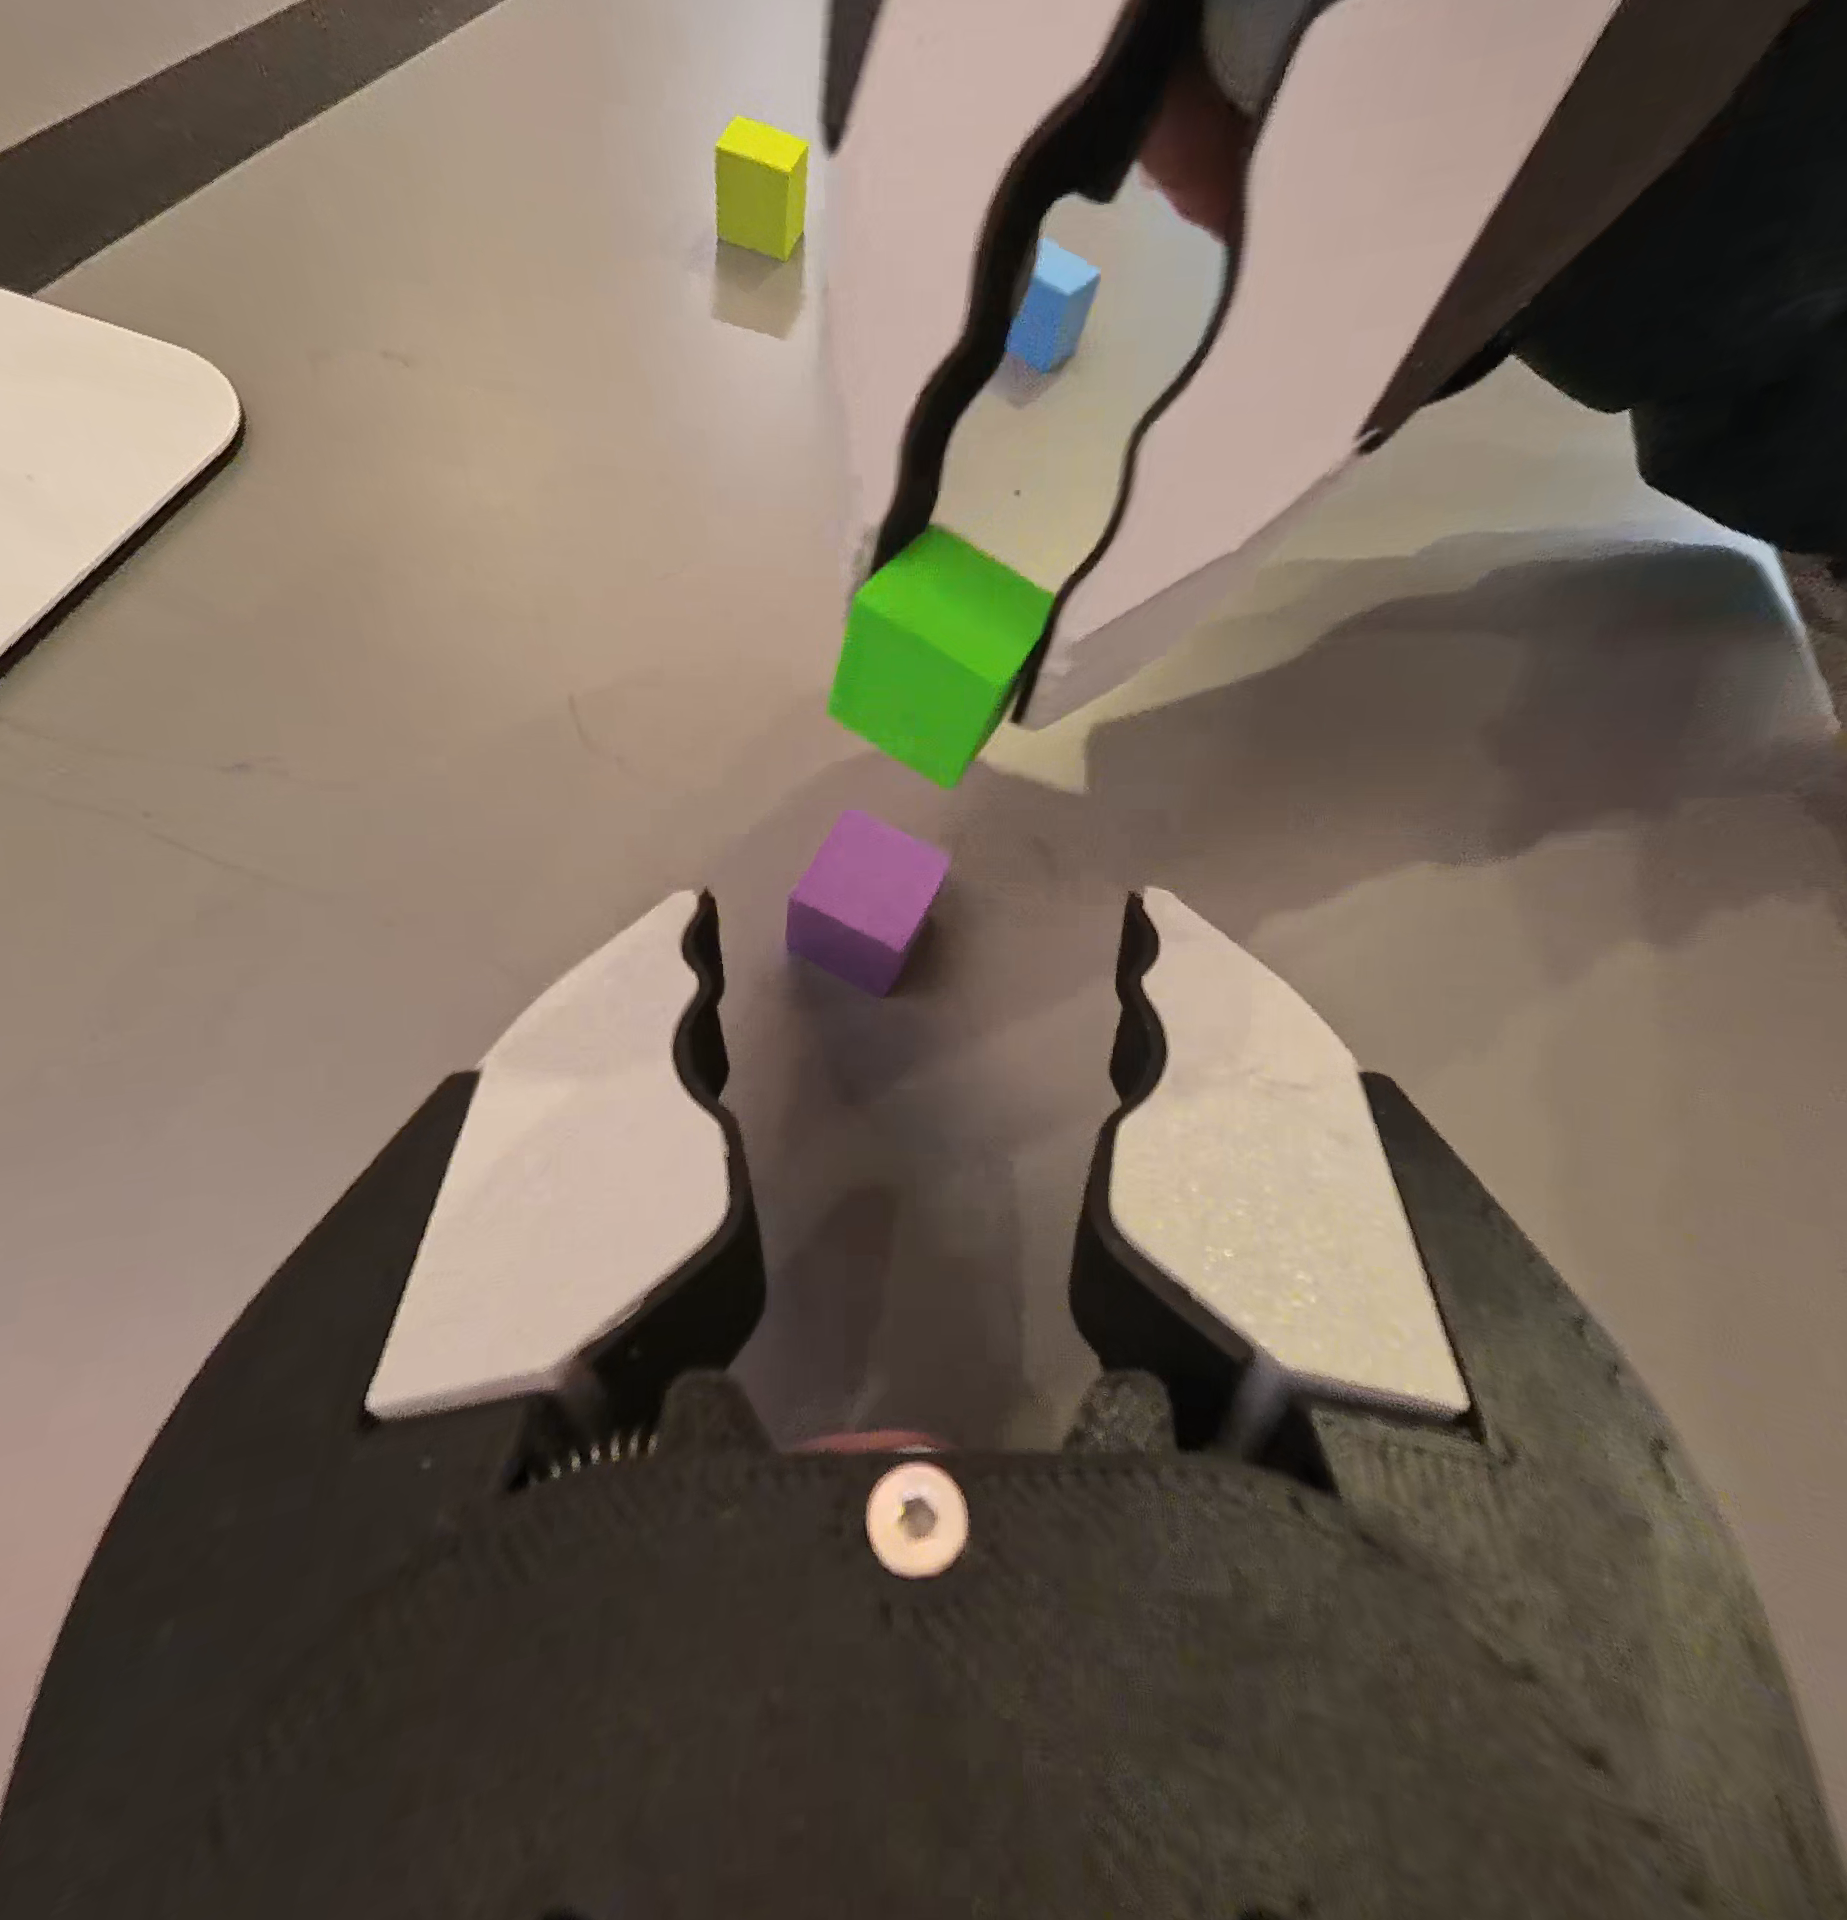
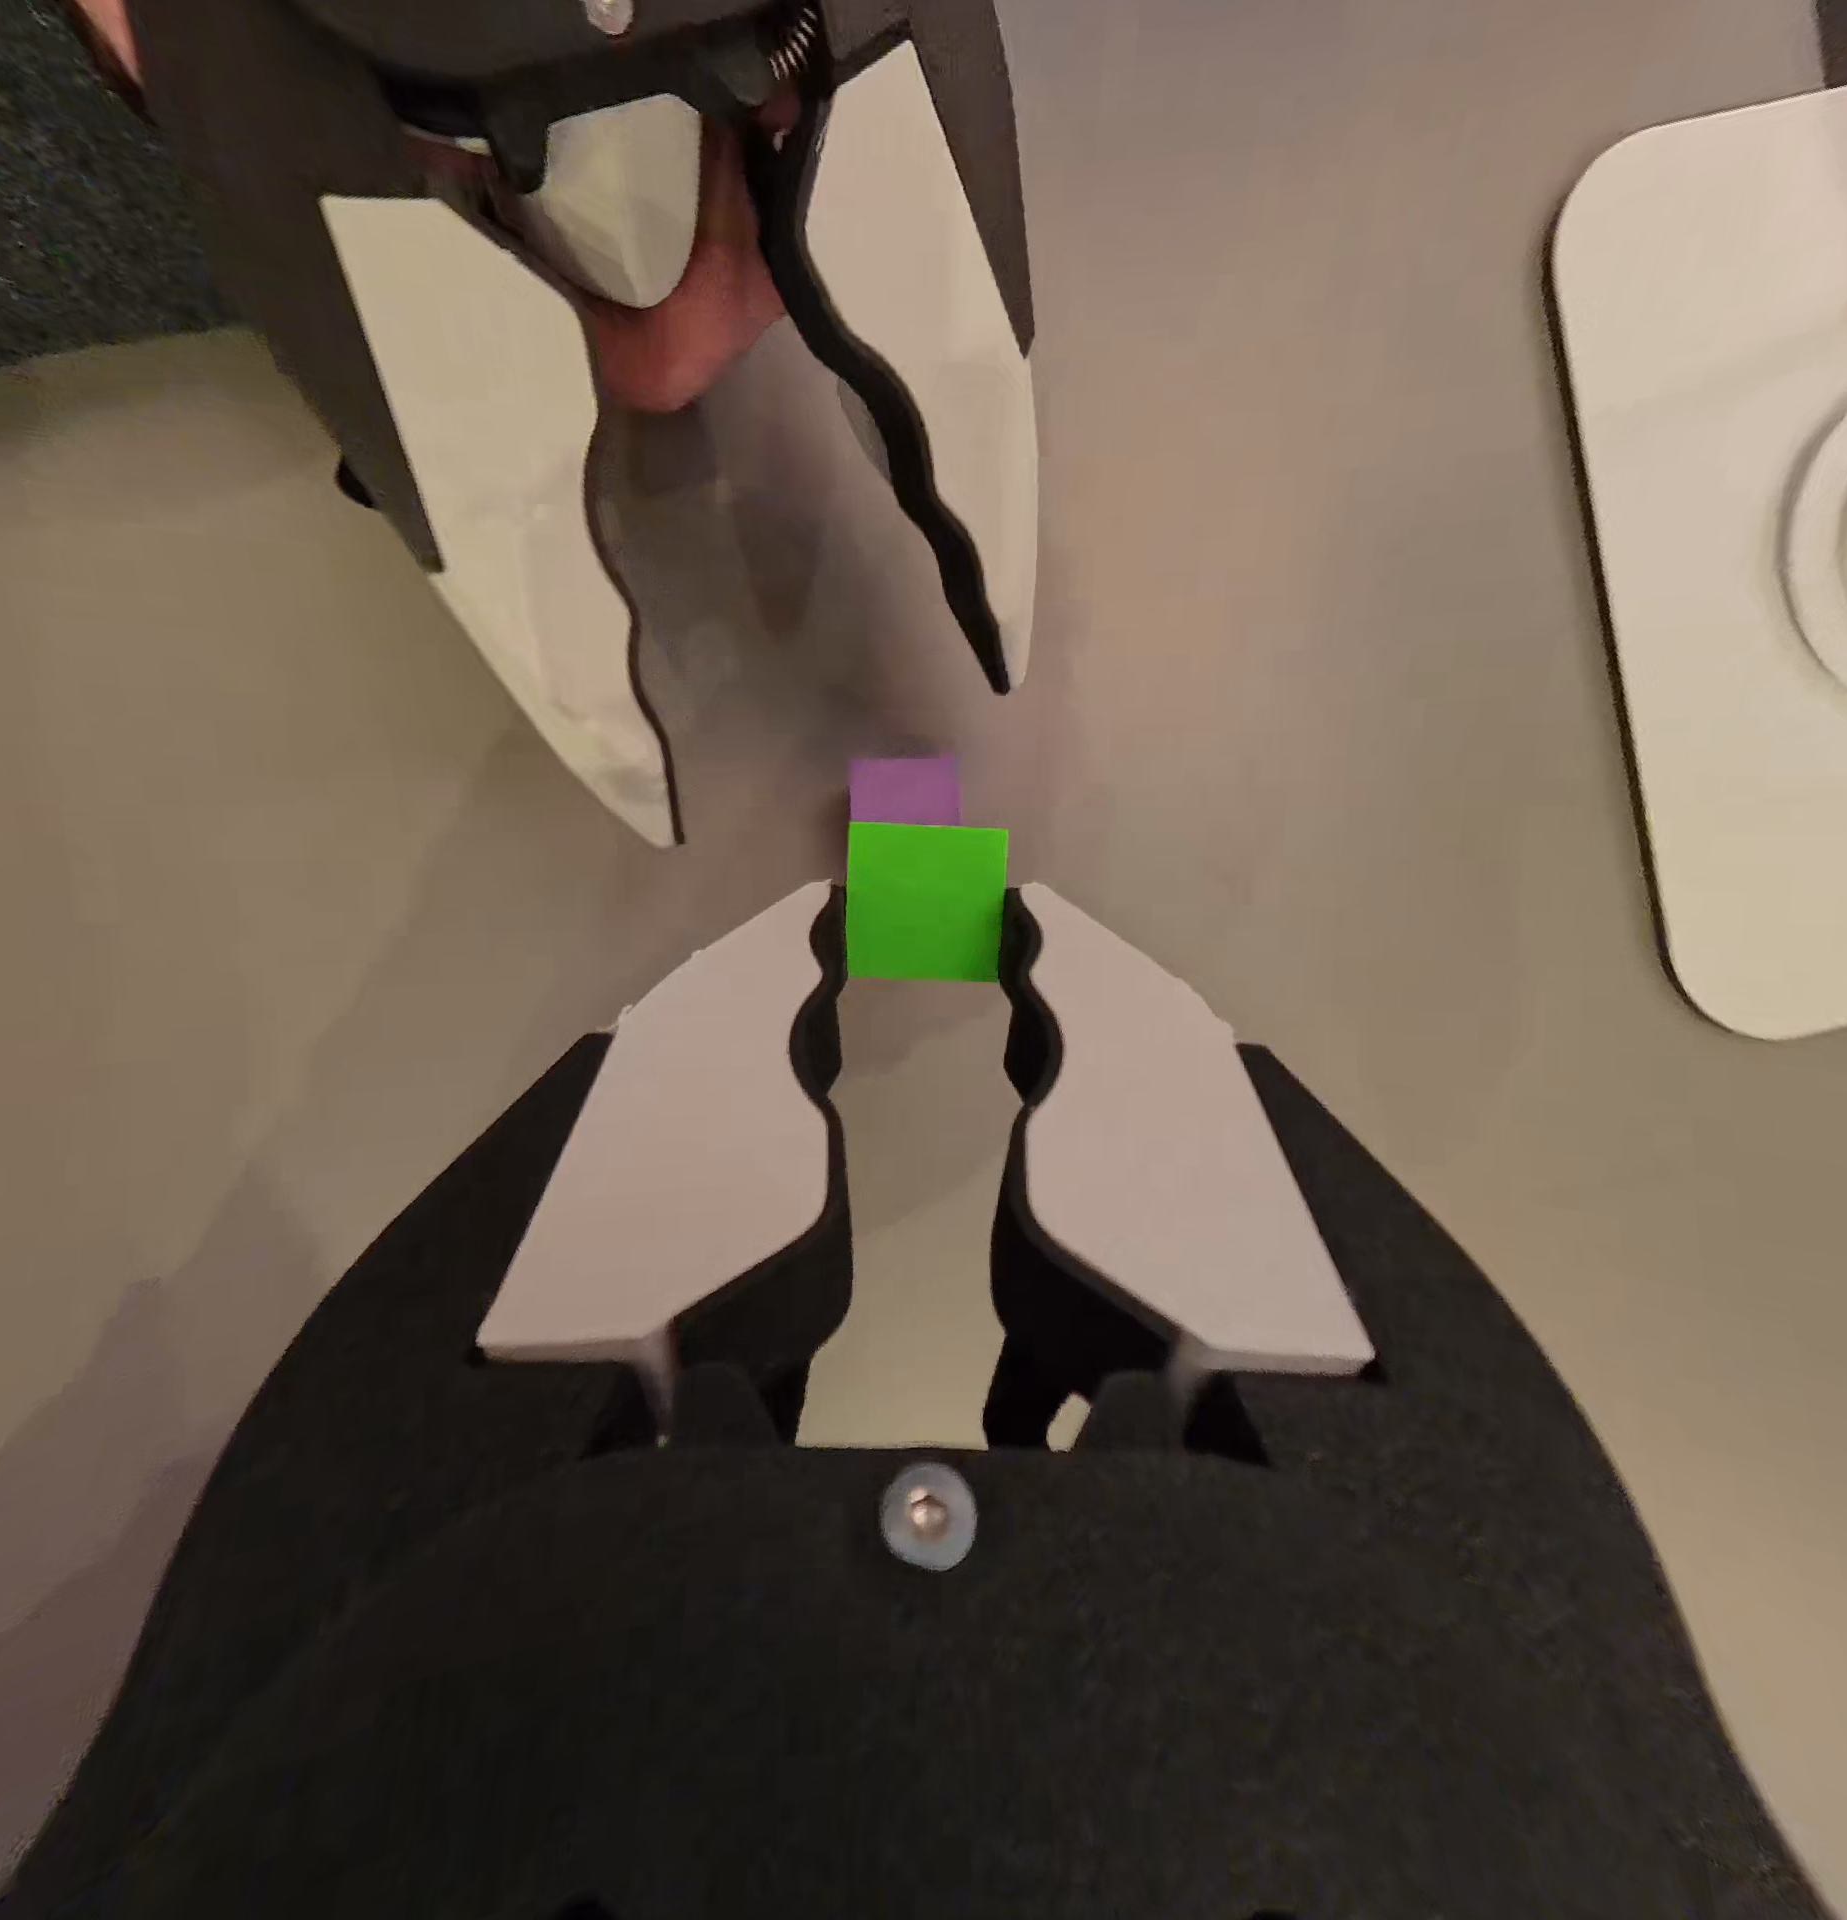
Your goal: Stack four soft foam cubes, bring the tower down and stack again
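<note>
1. Left wrist view: my left gripper [image 1: 919, 914] has its fingers spread wide with nothing between the pads, low over the grey table [image 1: 379, 727].
2. The purple cube [image 1: 865, 902] sits on the table just beyond my left fingertips, nearer the left one and touching neither.
3. My right gripper [image 1: 955, 623] comes in from the far right and has the green cube [image 1: 934, 655] pinched at its fingertips, lifted off the table and hanging just beyond and above the purple one.
4. In the right wrist view both pads press the green cube's [image 2: 924, 904] sides, and it hides most of the purple cube [image 2: 903, 790] behind it.
5. In that same view my left gripper [image 2: 841, 764] reaches in from the far side, its open fingers either side of the space beyond the purple cube.
6. The yellow cube [image 1: 761, 187] stands far off to the left, well apart from the others.
7. The blue cube [image 1: 1052, 303] stands far off too, seen through the gap between my right fingers, which cover part of it.
8. A white board with rounded corners [image 1: 77, 457] lies at the left edge of the table, clear of the cubes.
9. A dark strip [image 1: 171, 135] runs along the far left beyond the table.
</note>
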Action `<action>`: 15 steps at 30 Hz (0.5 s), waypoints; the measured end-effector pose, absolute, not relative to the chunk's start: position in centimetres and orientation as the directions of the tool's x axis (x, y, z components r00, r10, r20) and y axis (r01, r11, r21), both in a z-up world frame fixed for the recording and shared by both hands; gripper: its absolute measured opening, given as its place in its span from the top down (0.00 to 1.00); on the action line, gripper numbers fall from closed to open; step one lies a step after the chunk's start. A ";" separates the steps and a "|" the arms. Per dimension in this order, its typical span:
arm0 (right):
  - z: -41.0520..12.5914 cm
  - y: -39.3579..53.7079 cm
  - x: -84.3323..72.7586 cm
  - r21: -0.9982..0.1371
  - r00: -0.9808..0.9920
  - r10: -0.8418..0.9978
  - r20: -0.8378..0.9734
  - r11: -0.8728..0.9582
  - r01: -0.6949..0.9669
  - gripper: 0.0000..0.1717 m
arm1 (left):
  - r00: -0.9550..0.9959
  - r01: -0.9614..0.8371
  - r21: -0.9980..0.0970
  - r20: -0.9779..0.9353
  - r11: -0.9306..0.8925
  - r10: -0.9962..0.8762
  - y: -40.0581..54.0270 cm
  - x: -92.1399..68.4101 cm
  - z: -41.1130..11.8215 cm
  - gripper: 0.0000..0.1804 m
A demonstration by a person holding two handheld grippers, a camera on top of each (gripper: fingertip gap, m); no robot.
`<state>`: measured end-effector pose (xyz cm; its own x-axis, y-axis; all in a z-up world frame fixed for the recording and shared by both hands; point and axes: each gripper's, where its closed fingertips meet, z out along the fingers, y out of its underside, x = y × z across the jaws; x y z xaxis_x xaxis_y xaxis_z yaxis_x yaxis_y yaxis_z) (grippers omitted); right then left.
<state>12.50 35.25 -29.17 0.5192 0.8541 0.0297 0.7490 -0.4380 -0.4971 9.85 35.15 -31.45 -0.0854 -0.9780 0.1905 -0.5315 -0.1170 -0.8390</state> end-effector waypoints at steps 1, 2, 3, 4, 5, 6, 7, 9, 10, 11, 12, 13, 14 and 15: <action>-29.4 35.5 12.2 -0.487 0.515 0.857 0.025 -0.439 0.755 0.84 | -0.090 -0.535 -0.837 0.191 -0.114 -0.977 35.1 9.7 -31.5 0.60; -29.6 35.7 11.9 -0.482 0.512 0.859 0.019 -0.441 0.757 0.84 | -0.095 -0.529 -0.841 0.194 -0.115 -0.976 35.1 9.7 -31.4 0.60; -29.7 35.8 11.7 -0.478 0.507 0.862 0.013 -0.440 0.760 0.84 | -0.098 -0.524 -0.843 0.198 -0.119 -0.975 35.1 9.7 -31.3 0.61; -29.9 35.9 11.5 -0.471 0.501 0.865 0.011 -0.438 0.766 0.84 | -0.099 -0.522 -0.844 0.204 -0.124 -0.974 35.1 9.6 -31.3 0.61; -30.1 36.0 11.3 -0.463 0.496 0.868 0.010 -0.436 0.772 0.84 | -0.101 -0.520 -0.845 0.209 -0.127 -0.973 35.1 9.6 -31.2 0.61; -30.3 36.0 11.2 -0.457 0.493 0.870 0.009 -0.435 0.776 0.84 | -0.103 -0.517 -0.846 0.210 -0.128 -0.972 35.1 9.6 -31.2 0.61; -30.6 36.0 11.1 -0.450 0.491 0.871 0.004 -0.437 0.779 0.84 | -0.104 -0.516 -0.847 0.210 -0.128 -0.972 35.0 9.6 -31.1 0.61; -30.9 36.1 10.9 -0.447 0.489 0.873 -0.002 -0.438 0.780 0.84 | -0.105 -0.516 -0.847 0.213 -0.130 -0.971 35.0 9.6 -31.1 0.62; -31.1 36.1 10.9 -0.446 0.487 0.873 -0.008 -0.439 0.780 0.84 | -0.106 -0.515 -0.847 0.216 -0.132 -0.971 35.0 9.6 -31.1 0.62; -31.3 36.0 10.8 -0.443 0.485 0.874 -0.013 -0.440 0.781 0.84 | -0.107 -0.514 -0.847 0.218 -0.134 -0.970 35.0 9.6 -31.1 0.62; -31.4 36.0 10.8 -0.440 0.484 0.875 -0.013 -0.440 0.783 0.84 | -0.108 -0.513 -0.847 0.222 -0.137 -0.969 35.0 9.6 -31.1 0.63; -31.5 36.0 10.7 -0.437 0.485 0.874 -0.012 -0.441 0.784 0.84 | -0.110 -0.513 -0.847 0.224 -0.138 -0.968 35.0 9.6 -31.1 0.63; -31.6 35.9 10.6 -0.438 0.484 0.875 -0.014 -0.440 0.784 0.84 | -0.110 -0.514 -0.846 0.226 -0.139 -0.968 35.0 9.6 -31.1 0.63; -31.7 35.8 10.5 -0.438 0.481 0.877 -0.017 -0.439 0.785 0.84 | -0.111 -0.515 -0.846 0.226 -0.138 -0.968 35.0 9.6 -31.1 0.63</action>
<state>10.53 35.83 -31.66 0.4806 0.8768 -0.0171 0.7846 -0.4386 -0.4382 9.63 35.01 -31.11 -0.1107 -0.9679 0.2256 -0.5152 -0.1382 -0.8458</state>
